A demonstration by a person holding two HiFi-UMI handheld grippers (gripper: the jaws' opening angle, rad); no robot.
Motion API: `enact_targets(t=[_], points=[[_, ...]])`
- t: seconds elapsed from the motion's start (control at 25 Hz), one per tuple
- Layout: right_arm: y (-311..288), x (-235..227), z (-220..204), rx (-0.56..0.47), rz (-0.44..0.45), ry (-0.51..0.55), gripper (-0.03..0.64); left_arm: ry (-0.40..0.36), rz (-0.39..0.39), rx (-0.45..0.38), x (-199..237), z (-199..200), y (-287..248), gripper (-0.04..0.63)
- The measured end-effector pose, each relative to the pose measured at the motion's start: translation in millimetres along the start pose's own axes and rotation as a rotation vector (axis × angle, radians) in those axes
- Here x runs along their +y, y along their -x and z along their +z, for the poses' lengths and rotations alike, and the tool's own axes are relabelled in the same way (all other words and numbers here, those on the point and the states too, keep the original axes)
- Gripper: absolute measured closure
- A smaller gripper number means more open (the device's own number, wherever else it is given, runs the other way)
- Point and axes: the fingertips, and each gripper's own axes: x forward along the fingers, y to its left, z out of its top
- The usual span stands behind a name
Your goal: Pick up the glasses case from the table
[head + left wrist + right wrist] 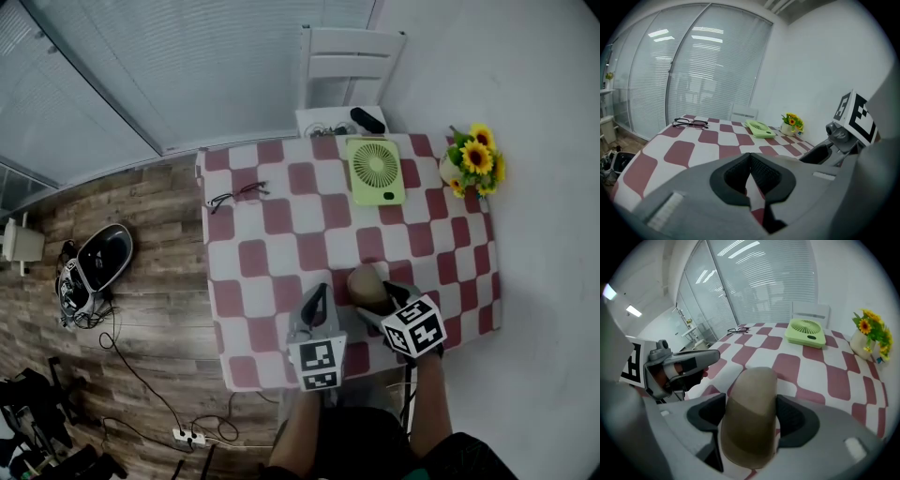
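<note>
Glasses case [367, 284]: tan, rounded, at the near edge of the checked table [281, 248], right of centre.
Right gripper [371, 302]: jaws spread wide, one dark pad at each side of the case. The right gripper view shows this straddle closely; the head view shows only the case's top past the marker cube [415, 326].
Left gripper [316, 296]: just left of the case. Its own view shows the pad tips pressed together on nothing, with the tablecloth behind them.
Cross-views: the right gripper view catches the left gripper at its left edge. The left gripper view catches the right one's cube at its right.
Spectacles [238, 195]: far left of the table, unfolded.
Green fan [375, 170]: lying flat, far side.
Sunflowers [474, 159]: far right corner.
Head view only: a wooden floor [141, 216] with a power strip [187, 436], and a white chair [349, 56] beyond the table.
</note>
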Motion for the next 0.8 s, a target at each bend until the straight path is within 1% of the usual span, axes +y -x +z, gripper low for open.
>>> enact_targets(t=[0.2, 0.28, 0.44, 0.56, 0.8], points=[[-5.2, -1.2, 0.0, 0.067, 0.004, 0.013, 0.276, -0.018, 0.014, -0.019, 3.8, 11.9, -3.7, 0.584], [-4.0, 1.9, 0.9, 0.07, 0.0, 0.026, 0.284, -0.033, 0.021, -0.037, 5.6, 23.4, -1.4, 0.584], [2.9, 7.5, 26.8, -0.019, -0.006, 0.056, 0.287, -0.045, 0.048, -0.087, 14.9, 49.3, 2.3, 0.584], [9.8, 7.9, 47.9, -0.091, -0.028, 0.083, 0.287, -0.049, 0.064, -0.112, 20.5, 60.5, 3.7, 0.584], [30.1, 12.3, 91.8, -0.266, -0.051, 0.127, 0.287, -0.068, 0.086, -0.177, 28.4, 90.4, 12.3, 0.584]])
